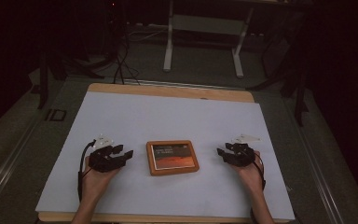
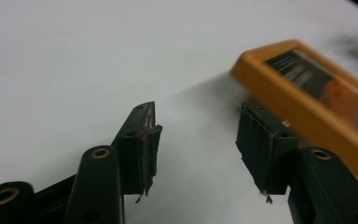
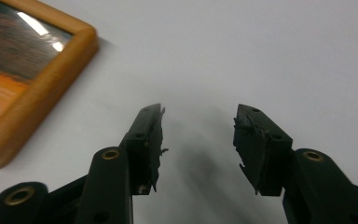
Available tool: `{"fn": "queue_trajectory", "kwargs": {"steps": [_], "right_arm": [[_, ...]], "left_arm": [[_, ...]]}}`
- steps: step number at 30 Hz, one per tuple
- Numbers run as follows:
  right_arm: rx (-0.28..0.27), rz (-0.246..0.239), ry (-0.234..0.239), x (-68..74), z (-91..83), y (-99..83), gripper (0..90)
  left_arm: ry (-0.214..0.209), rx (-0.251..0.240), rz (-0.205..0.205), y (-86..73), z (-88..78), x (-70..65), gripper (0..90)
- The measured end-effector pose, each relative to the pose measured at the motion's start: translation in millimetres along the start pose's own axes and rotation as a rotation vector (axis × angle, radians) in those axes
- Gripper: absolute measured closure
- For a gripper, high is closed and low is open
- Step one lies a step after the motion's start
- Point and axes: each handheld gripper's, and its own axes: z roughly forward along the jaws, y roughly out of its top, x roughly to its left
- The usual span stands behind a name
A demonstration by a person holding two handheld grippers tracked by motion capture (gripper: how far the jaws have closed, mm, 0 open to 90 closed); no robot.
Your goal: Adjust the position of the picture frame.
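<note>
Both hands rest on the white sheet that covers the counter (image 1: 121, 116), one to each side of a small wooden-framed picture (image 1: 172, 157) that lies flat near the middle of the sheet, closer to the person's edge than the far one. The left claw (image 1: 121, 154) sits just beside the frame's left side and the right claw (image 1: 224, 153) a little further off from its right side, each aimed inward at it. Neither touches the frame, so I'd judge this as the approach: the hands are squared up and the grasp has not begun. Both claws stand partly wide with nothing between the pads; that is plain along the jaws of the left claw (image 2: 196, 137) and the right claw (image 3: 198, 135), where bare white sheet shows in each gap. The next move, I think, calls for one claw to slide in low and get a jaw under or around a frame edge, since the frame lies flush on the sheet and offers little to bite. The high view gives the whole layout, with both hands and the frame square between them. The left gripper view adds how near things are: the frame (image 2: 307, 98) looms just past the right-hand jaw, blurred, and it may be tilted or simply skewed by the camera's angle, I can't say which. The right gripper view shows the frame's rounded corner (image 3: 37, 93) off to the left, well clear of the jaws, with a glare on its glazing.
</note>
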Motion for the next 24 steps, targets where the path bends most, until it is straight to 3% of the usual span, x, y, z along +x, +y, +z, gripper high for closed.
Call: {"fn": "queue_trajectory", "kwargs": {"steps": [6,15,24], "right_arm": [[-0.018,-0.012,0.027,8.4,-0.7,5.2,51.1],[-0.025,-0.03,0.083,25.4,5.4,12.3,51.0],[-0.019,-0.063,0.131,44.9,15.4,16.7,49.9]], "left_arm": [[-0.064,0.003,-0.034,2.9,0.6,-13.5,46.2],[-0.108,0.04,-0.021,4.5,15.1,-43.1,39.0],[-0.149,0.073,-0.067,3.9,30.8,-52.4,34.3]]}}
